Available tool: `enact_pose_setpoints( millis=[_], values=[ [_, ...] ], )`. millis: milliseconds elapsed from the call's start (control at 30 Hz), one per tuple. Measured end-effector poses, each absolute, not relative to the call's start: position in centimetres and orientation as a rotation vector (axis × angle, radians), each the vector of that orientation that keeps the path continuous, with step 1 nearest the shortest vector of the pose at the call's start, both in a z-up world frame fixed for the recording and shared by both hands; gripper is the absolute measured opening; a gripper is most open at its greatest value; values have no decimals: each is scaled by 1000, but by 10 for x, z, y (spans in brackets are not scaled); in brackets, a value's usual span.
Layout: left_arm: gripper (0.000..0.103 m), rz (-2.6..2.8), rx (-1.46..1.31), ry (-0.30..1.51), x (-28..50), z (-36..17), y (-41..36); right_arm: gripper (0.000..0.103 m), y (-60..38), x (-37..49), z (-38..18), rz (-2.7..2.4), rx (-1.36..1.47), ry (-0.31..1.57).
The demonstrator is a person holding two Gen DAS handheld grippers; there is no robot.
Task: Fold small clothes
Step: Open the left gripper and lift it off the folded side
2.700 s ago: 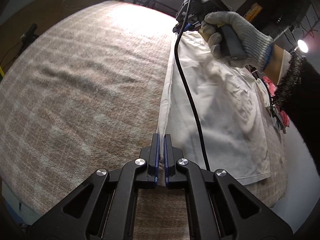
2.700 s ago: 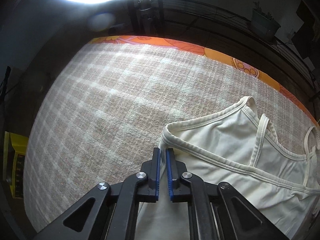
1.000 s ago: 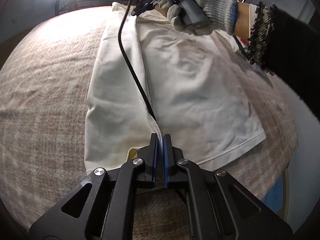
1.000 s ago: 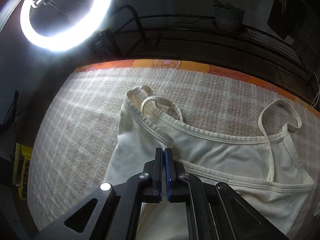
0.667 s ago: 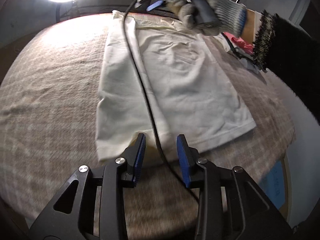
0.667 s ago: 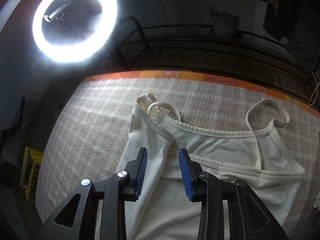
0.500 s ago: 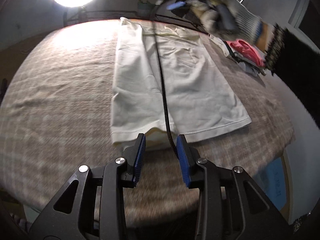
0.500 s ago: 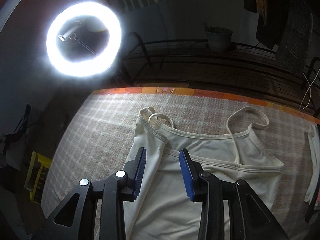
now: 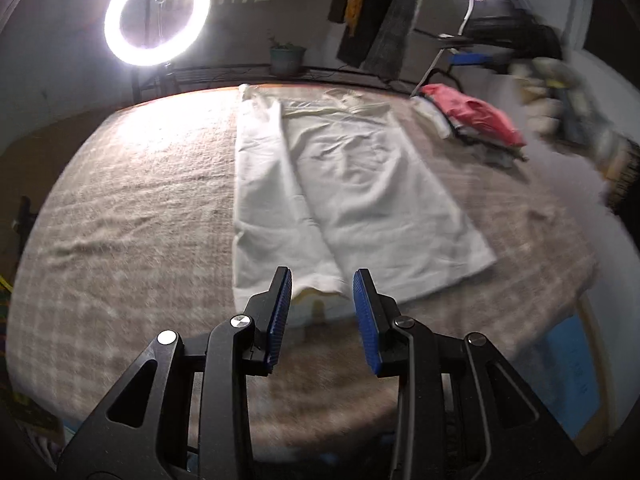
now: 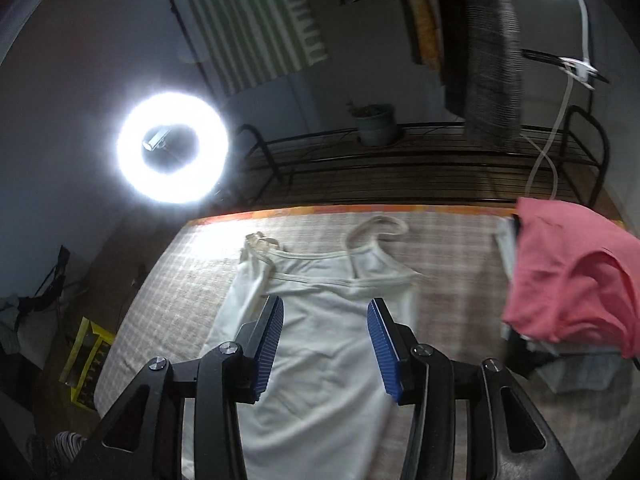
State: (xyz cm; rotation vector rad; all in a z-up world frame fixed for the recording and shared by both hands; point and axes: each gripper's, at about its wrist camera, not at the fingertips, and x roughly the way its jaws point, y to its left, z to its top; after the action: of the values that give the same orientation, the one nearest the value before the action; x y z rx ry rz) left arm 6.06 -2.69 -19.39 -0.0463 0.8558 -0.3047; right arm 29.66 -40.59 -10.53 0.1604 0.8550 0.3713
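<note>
Left gripper [image 9: 322, 300]: released, its blue pads spread wide, holding nothing; it hangs above the blanket just short of the near hem of the top.
Right gripper [image 10: 325, 334]: released as well, pads wide apart and empty, raised over the middle of the top.
Top [image 9: 344, 200]: a cream strappy top lying flat on the blanket, hem toward the left gripper, straps at the far end; its left side is folded inward as a long narrow panel over the body.
Straps [image 10: 376, 228]: one loop lies open on the blanket past the neckline; the other is bunched at the folded corner.
Blanket [image 9: 120, 220]: tan checked, covering the table.
Pink garment [image 10: 572, 272]: heaped on a pile of clothes to the right of the top, apart from it.
Gloved hand [image 9: 560, 100]: blurred, at the right edge of the left wrist view.
Ring light [image 10: 173, 148]: lit, beyond the far edge of the table.
</note>
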Motion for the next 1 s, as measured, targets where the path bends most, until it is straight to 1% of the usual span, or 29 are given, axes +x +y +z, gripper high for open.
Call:
enact_pose_setpoints(
  millis=[67,100,133,167,367,433,667,733,767,800,1000],
  values=[
    [30,-302,-82,882,80,-203,-24,47,-428,281,-102,349,181,845],
    [17,-301,-101,894,88,-209,-24,47,-436,275,-100,344,189,841],
    [10,-304,-111,911,95,-214,-25,47,-443,268,-100,340,193,838],
    [8,-308,-109,929,101,-220,-27,47,-449,259,-100,334,191,836],
    [8,-319,-33,1027,101,-255,-43,47,-474,227,-106,332,187,835],
    [8,-302,-28,1009,95,-261,-45,47,-480,221,-109,333,191,837],
    [8,-286,29,960,74,-249,-61,48,-496,216,-125,361,220,854],
    [8,-317,33,921,71,-239,-74,51,-501,215,-127,377,227,849],
    [8,-340,33,902,70,-234,-84,54,-504,215,-128,391,235,847],
    [8,-362,32,890,70,-231,-92,56,-507,215,-130,401,242,846],
    [9,-481,60,896,81,-233,-160,56,-514,219,-137,418,239,859]
  ],
)
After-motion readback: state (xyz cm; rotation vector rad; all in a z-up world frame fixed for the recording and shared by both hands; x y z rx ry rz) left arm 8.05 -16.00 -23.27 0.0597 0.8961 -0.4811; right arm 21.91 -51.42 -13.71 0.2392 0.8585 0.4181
